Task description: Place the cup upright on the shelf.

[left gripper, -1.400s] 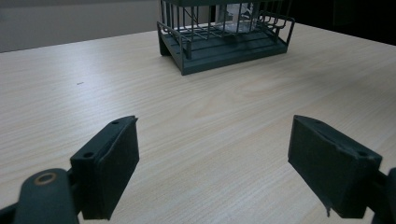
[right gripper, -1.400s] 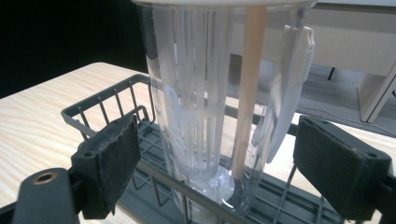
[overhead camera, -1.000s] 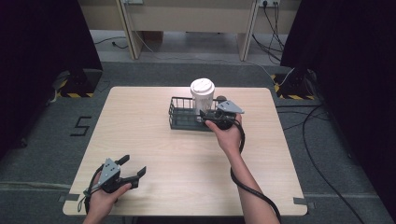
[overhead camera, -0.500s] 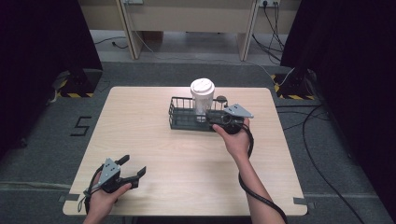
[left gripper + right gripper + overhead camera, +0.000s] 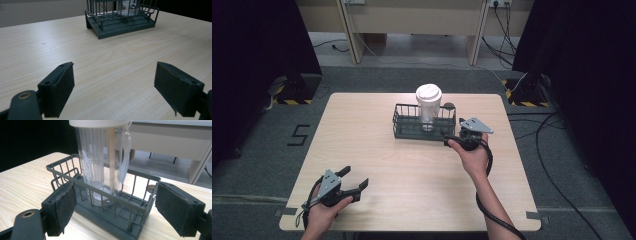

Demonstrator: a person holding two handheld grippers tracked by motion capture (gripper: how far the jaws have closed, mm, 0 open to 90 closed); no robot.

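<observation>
A dark wire basket (image 5: 409, 131) stands on the wooden table (image 5: 412, 170), right of centre toward the back. A clear plastic cup with a white lid (image 5: 428, 102) stands upright inside it. My right gripper (image 5: 451, 141) is open just off the basket's front right corner, a short gap away. In the right gripper view the basket (image 5: 143, 175) and the cup (image 5: 97, 162) stand between and beyond the wide-apart jaws of that gripper (image 5: 115, 212). My left gripper (image 5: 356, 177) rests open near the table's front left, holding nothing. Its own view looks across bare wood to the basket (image 5: 120, 22).
A small brown round object (image 5: 449, 105) lies on the table just behind the basket's right end. Light desks stand on the floor beyond the table's far edge. Cables run along the floor at the right. Bare tabletop lies between the two grippers.
My right gripper has drawn back from the basket, to the right and toward the near edge. The cup stays upright in the basket. The left gripper has not moved.
</observation>
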